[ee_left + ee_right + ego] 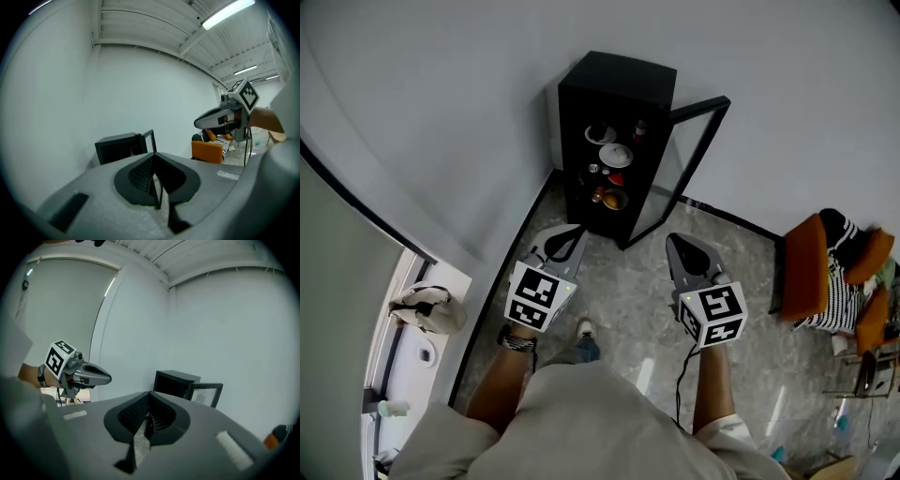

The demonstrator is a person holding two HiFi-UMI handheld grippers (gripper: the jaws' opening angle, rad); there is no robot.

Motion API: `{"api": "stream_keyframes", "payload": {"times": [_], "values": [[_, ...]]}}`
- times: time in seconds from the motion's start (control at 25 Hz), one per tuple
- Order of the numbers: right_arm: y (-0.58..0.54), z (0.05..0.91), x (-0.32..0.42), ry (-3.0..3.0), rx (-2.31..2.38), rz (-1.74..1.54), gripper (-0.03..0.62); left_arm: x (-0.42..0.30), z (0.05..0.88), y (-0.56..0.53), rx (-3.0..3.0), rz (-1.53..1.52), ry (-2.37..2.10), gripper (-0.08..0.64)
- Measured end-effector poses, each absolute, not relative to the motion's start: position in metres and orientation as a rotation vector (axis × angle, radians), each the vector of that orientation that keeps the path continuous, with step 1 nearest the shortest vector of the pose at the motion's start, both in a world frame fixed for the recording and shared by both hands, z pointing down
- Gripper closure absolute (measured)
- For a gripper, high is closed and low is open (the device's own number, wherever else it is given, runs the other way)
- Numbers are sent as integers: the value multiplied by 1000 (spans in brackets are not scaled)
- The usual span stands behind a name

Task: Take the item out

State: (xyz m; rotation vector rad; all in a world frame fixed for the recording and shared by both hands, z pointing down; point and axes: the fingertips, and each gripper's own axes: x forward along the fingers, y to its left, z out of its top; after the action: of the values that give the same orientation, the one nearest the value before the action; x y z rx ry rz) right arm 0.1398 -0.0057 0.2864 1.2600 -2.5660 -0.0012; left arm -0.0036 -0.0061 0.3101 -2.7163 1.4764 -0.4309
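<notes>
A black cabinet (614,84) stands on the floor against the grey wall, its glass door (689,159) swung open to the right. On its shelves sit a white bowl (616,155), an orange-brown bowl (614,198) and several small items. My left gripper (577,228) and right gripper (672,238) hover side by side in front of the cabinet, short of it, both pointing toward it. Their jaws are shut with nothing between them. The left gripper view shows its own tips (155,153) meeting, with the cabinet (119,147) beyond. The right gripper view shows the same (149,393).
An orange chair (811,272) with something striped on it stands to the right. At the left, a beige bag (427,307) lies on a white ledge. The grey marbled floor (628,291) stretches between me and the cabinet. A cable hangs from the right gripper.
</notes>
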Motion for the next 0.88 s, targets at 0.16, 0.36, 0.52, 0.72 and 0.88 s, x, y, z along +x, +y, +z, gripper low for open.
{"api": "stream_keyframes", "payload": {"times": [0.16,0.36,0.52,0.72,0.88], "values": [[-34,289,136,-2554,1259,13,584,-8,313,-29,-2722,-437,1474,555],[-76,300,125,-2538,1235,31,584,-18,322,-69,-2732,-447,1492,555],[-109,312,114,-2518,1211,42,584,-27,330,-99,-2747,-455,1495,555],[-155,324,98,-2504,1192,45,584,-45,340,-143,-2758,-467,1498,555],[-191,333,91,-2489,1212,58,584,-58,351,-178,-2764,-477,1511,555]]}}
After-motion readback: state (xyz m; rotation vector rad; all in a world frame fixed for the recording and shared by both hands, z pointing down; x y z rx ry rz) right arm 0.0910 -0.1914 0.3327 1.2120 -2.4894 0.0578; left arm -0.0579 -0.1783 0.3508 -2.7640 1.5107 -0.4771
